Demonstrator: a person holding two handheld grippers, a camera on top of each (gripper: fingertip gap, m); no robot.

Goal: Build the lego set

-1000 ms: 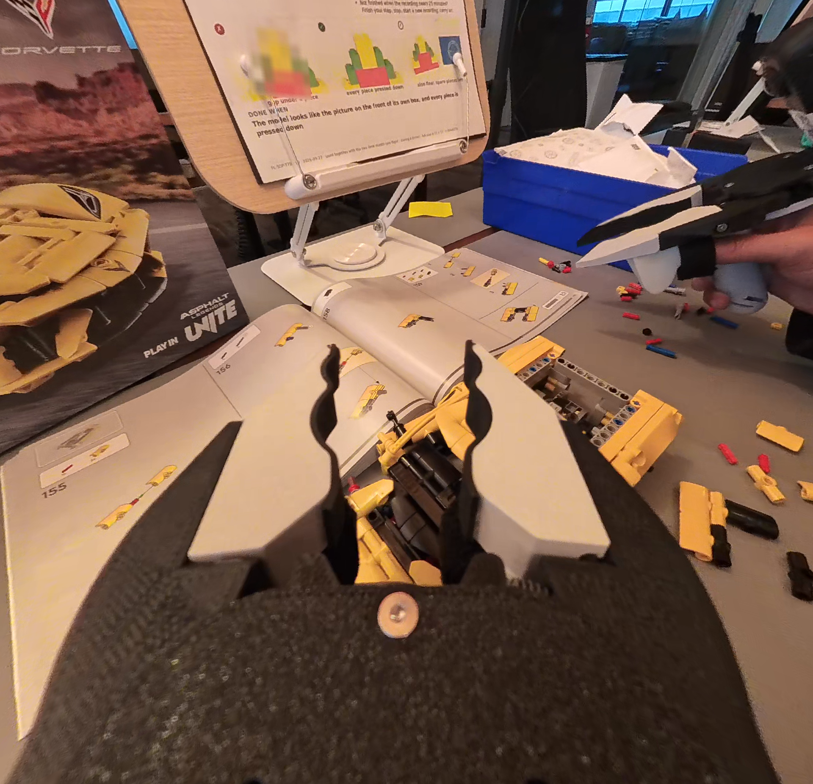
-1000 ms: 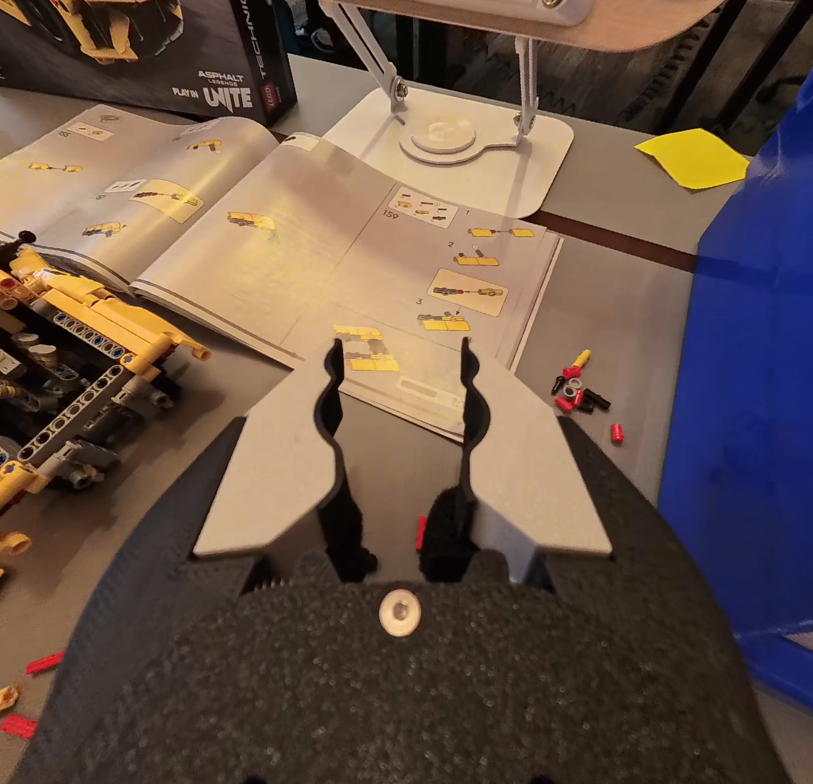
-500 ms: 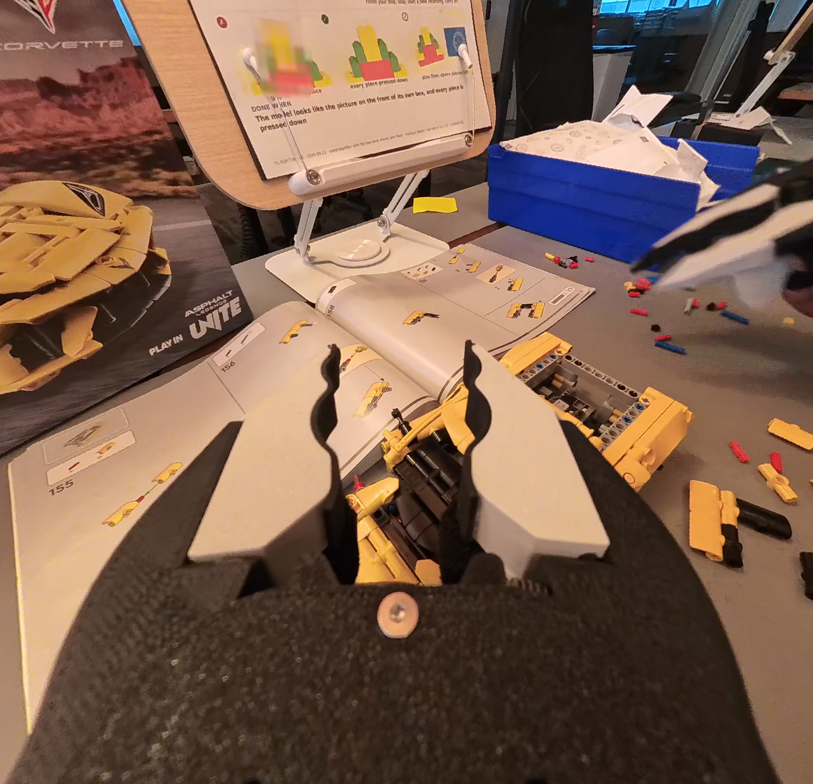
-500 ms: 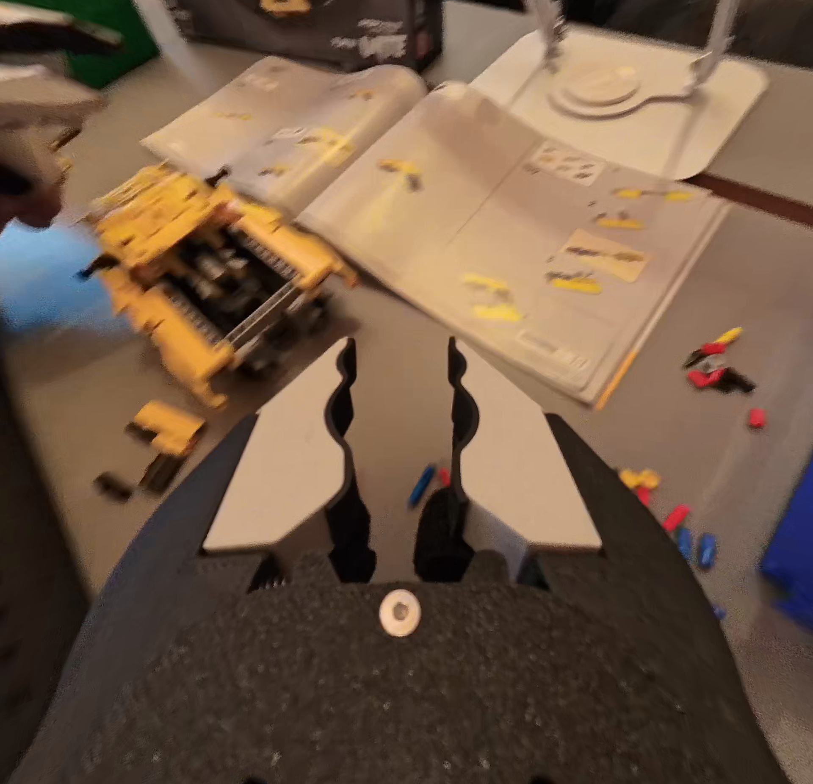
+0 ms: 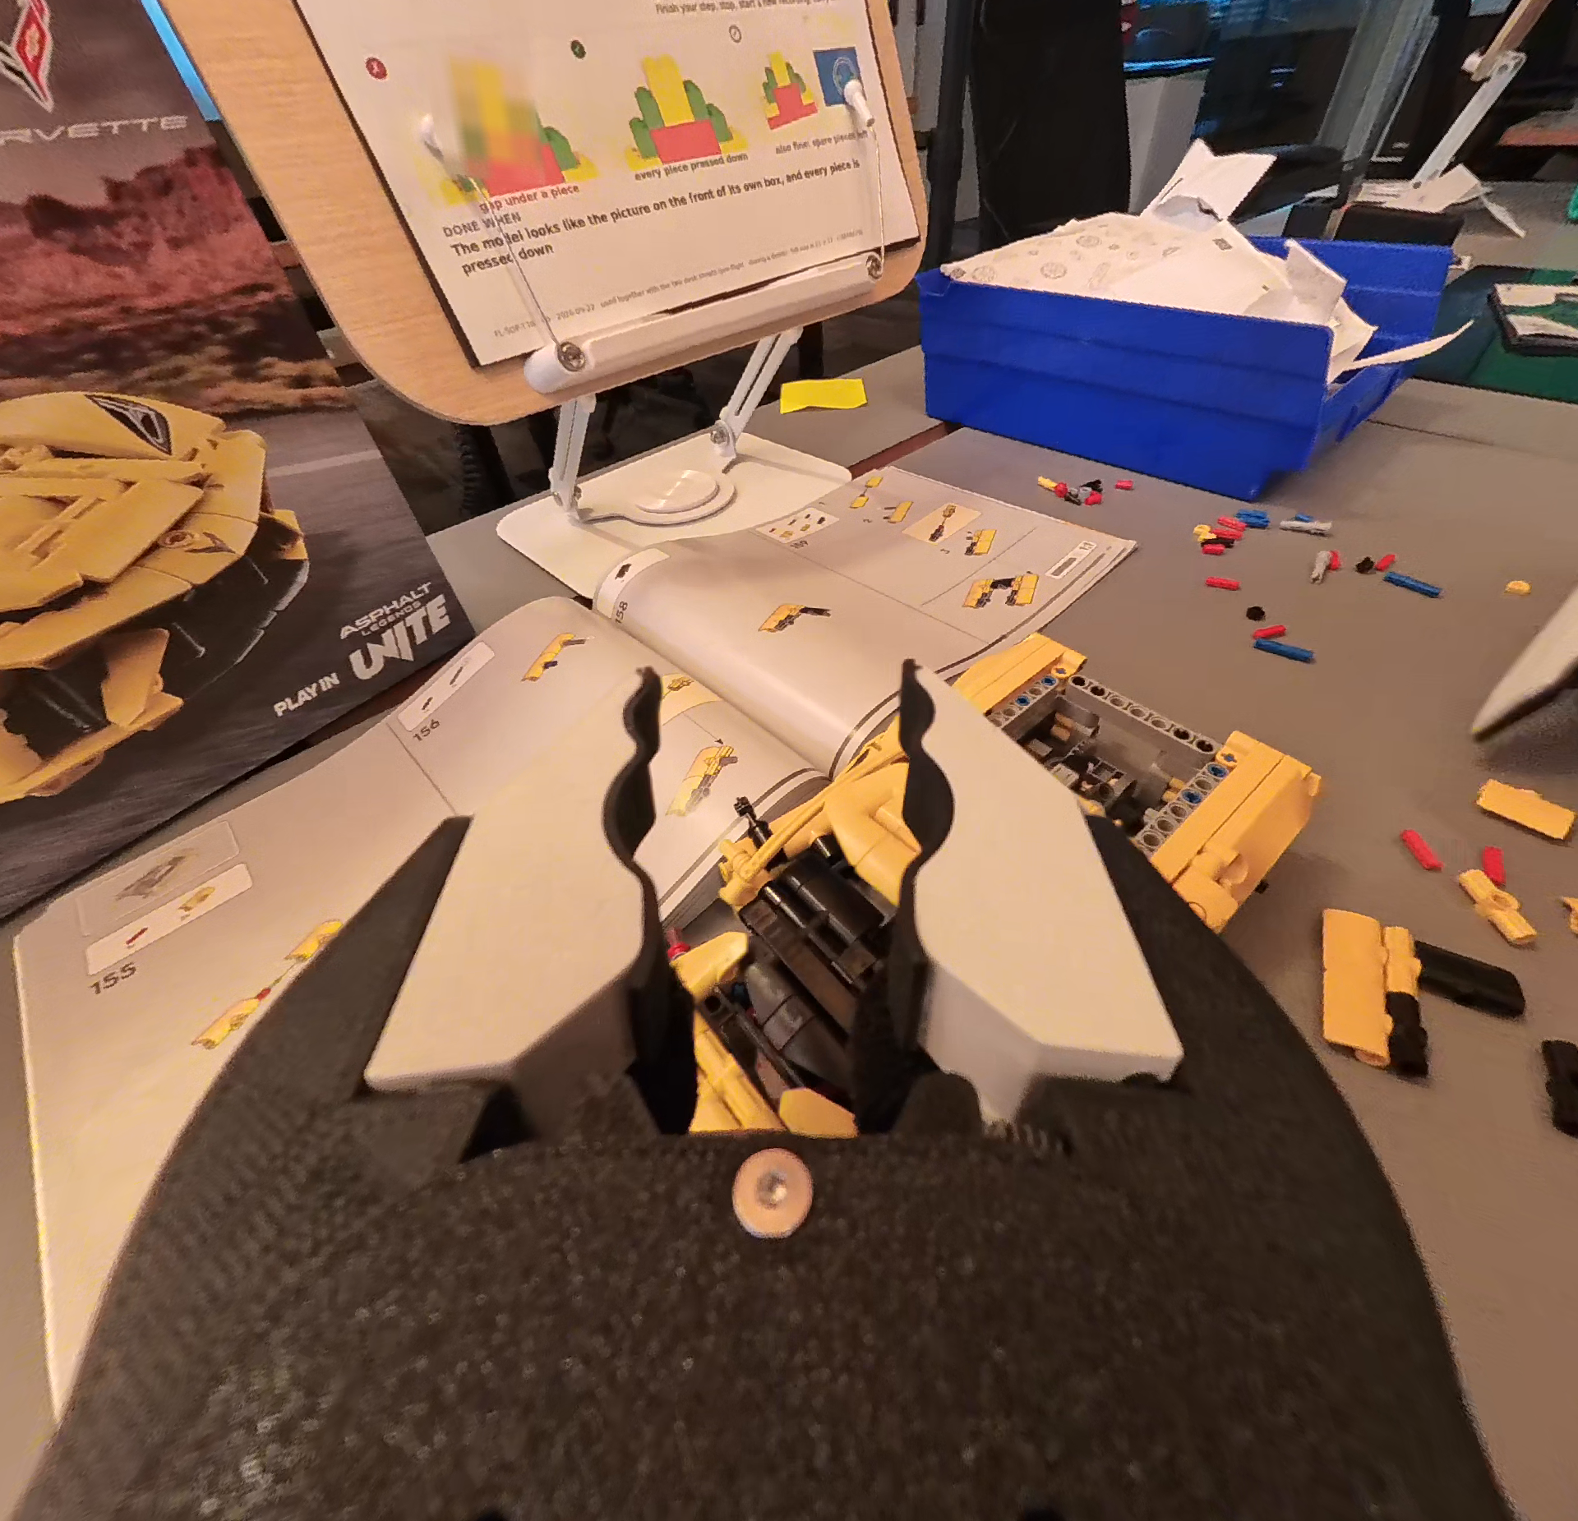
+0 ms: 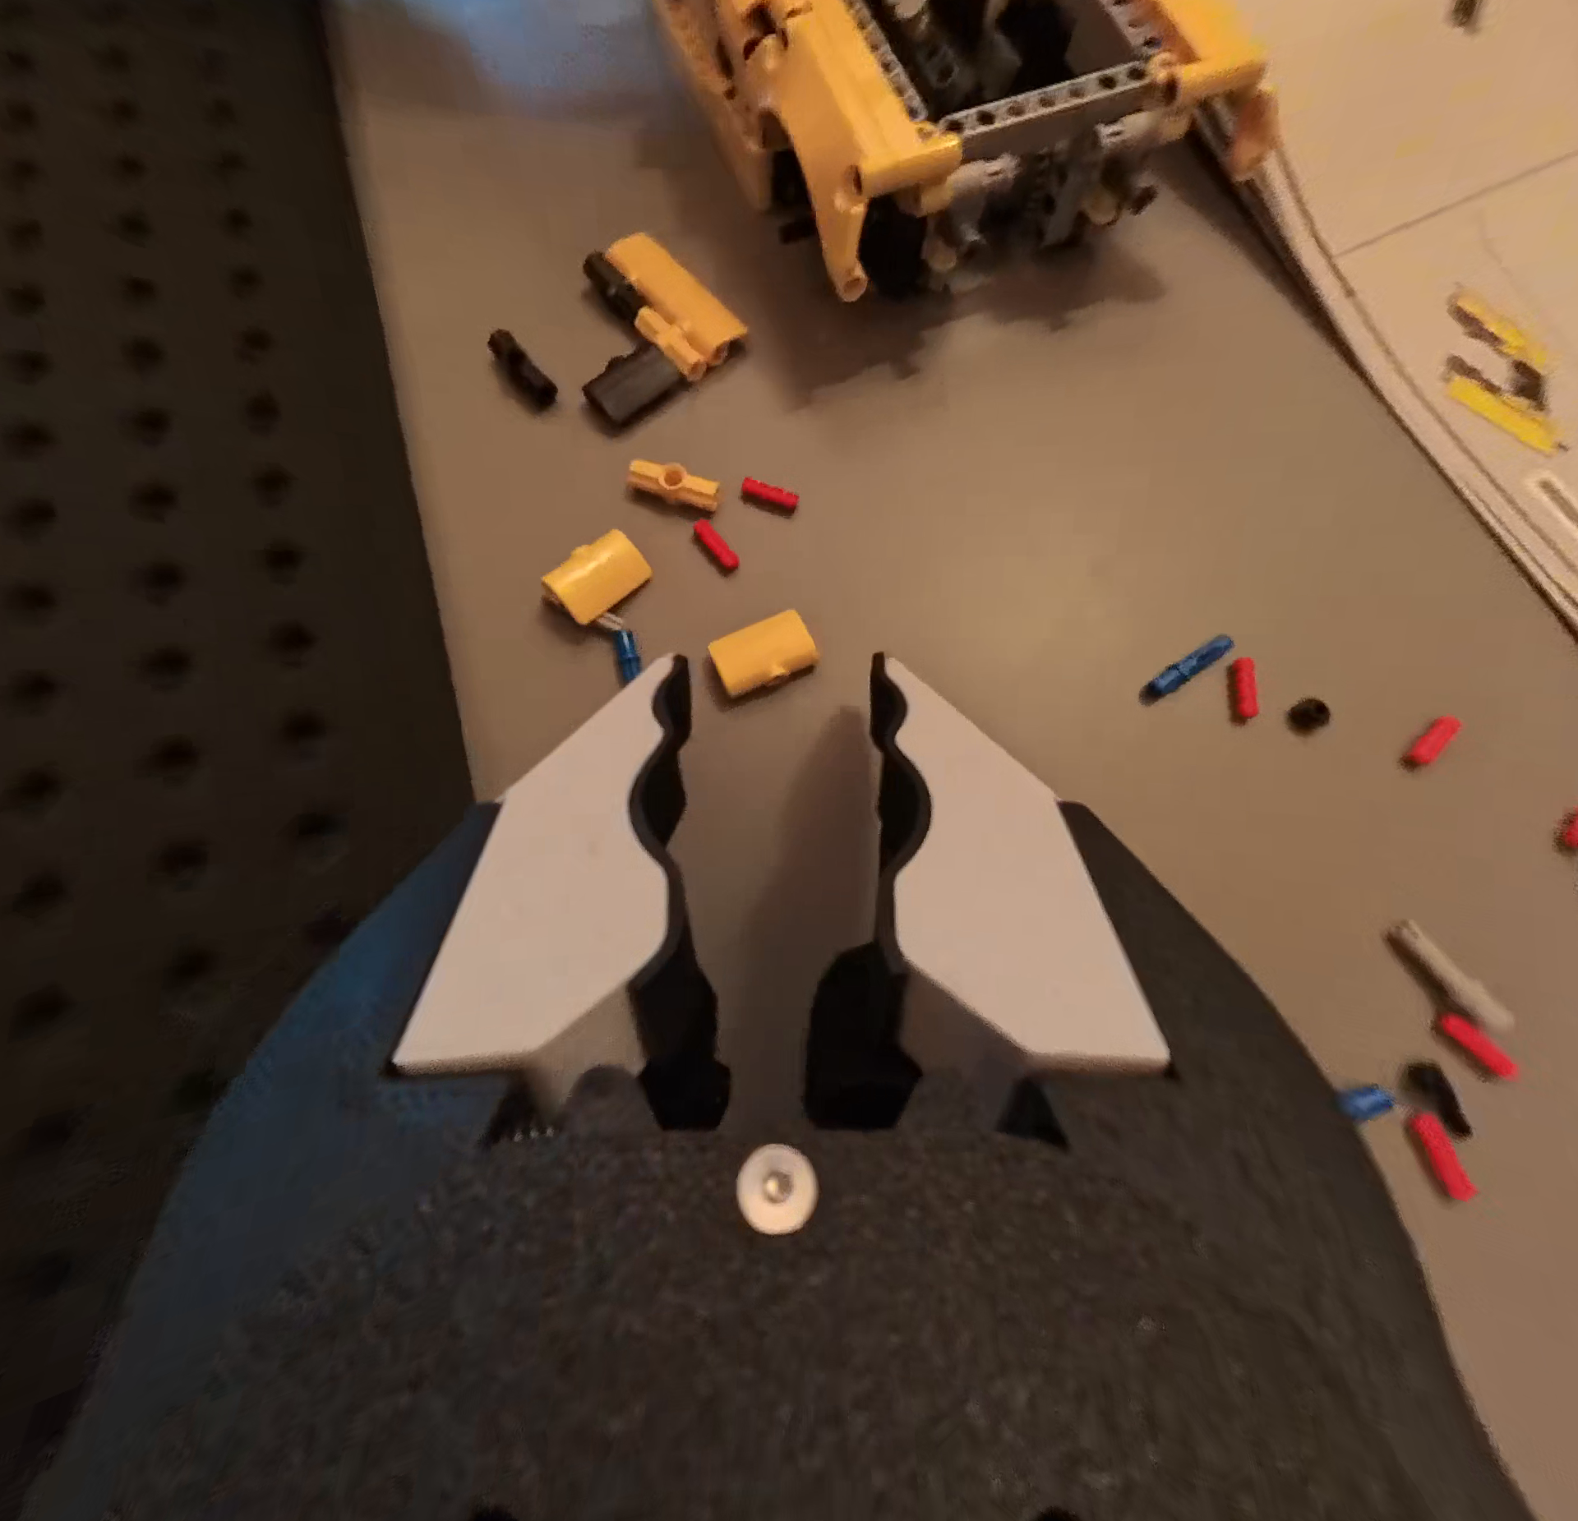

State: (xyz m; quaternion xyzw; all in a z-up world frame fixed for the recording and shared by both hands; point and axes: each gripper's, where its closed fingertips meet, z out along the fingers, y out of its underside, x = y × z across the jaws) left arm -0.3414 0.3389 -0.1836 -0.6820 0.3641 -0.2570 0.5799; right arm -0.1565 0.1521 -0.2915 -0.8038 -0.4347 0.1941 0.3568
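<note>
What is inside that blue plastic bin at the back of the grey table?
The blue plastic bin holds crumpled white paper bags that rise above its rim. Whatever lies beneath them is covered, so loose pieces there cannot be seen.

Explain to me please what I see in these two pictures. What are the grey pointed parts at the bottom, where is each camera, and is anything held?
There is no robot here: a person holds one two-finger gripper in each hand, and a camera on each looks forward along its grey fingers.

The left wrist view shows the left gripper around the yellow car model; I cannot tell if it grips it. Behind it lie the open instruction booklet, the set's box, a sheet stand and a blue bin.

The right wrist view looks down on the grey table. The right gripper is open and empty, just short of a small yellow piece, among red, blue and black pins.
</note>
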